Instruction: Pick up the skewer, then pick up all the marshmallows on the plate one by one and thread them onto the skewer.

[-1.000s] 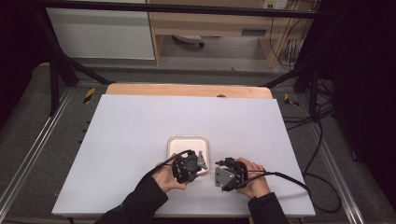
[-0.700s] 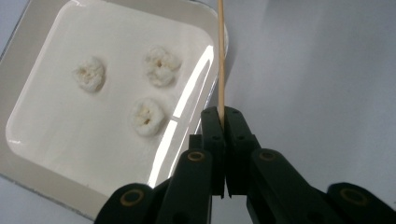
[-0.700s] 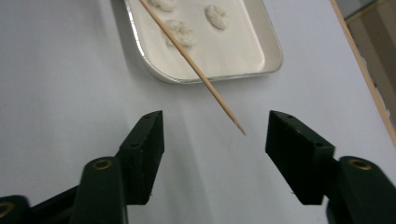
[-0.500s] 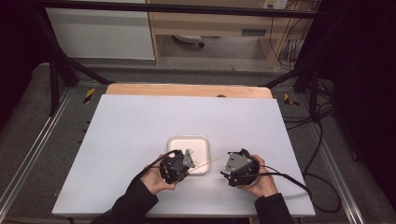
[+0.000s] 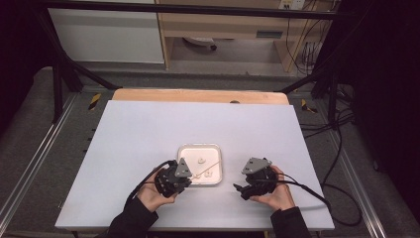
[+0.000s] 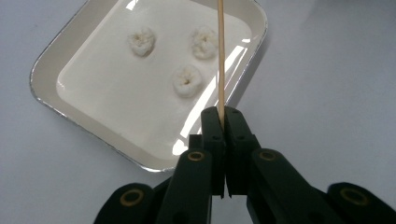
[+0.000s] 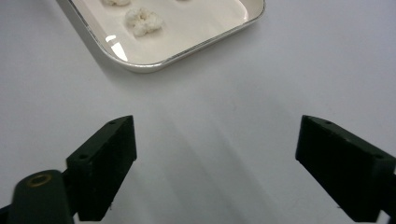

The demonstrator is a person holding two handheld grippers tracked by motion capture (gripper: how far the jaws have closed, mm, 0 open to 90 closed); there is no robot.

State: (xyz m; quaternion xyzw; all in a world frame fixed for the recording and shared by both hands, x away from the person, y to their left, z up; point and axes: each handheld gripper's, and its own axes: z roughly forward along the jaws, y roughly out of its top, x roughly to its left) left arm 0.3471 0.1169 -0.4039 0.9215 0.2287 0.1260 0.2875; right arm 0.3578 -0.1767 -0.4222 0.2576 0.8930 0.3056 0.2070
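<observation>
My left tongs [image 5: 184, 174] sit at the near left corner of the tray [image 5: 181, 150], and in the left gripper view [image 6: 223, 116] I see their jaws pressed together on a thin wooden skewer [image 6: 220, 60]. I hold it by its near end, so the stick runs straight out from the jaw tips and reaches over the tray's near rim [image 6: 116, 149], passing just beside one of the three small white pieces [image 6: 204, 42]. A second piece [image 6: 187, 80] lies nearer to me, close to the skewer, and the third [image 6: 141, 40] lies farther to the left in that view. All three rest on the tray's white floor, apart from one another; whether the skewer touches any of them I cannot tell.

The tray itself, white with a shiny metal edge, stands on the pale worktop [image 5: 148, 129] between my two hands, a little closer to the left one.

To the right of the tray, my right tongs [image 5: 241, 188] rest low over the bare worktop, well clear of the tray. Their jaws have just been opening and now stand wide apart [image 7: 215, 168], with nothing between them but the worktop surface. A corner of the tray [image 7: 144, 65] shows ahead of them, with one white piece [image 7: 144, 21] near its edge.
</observation>
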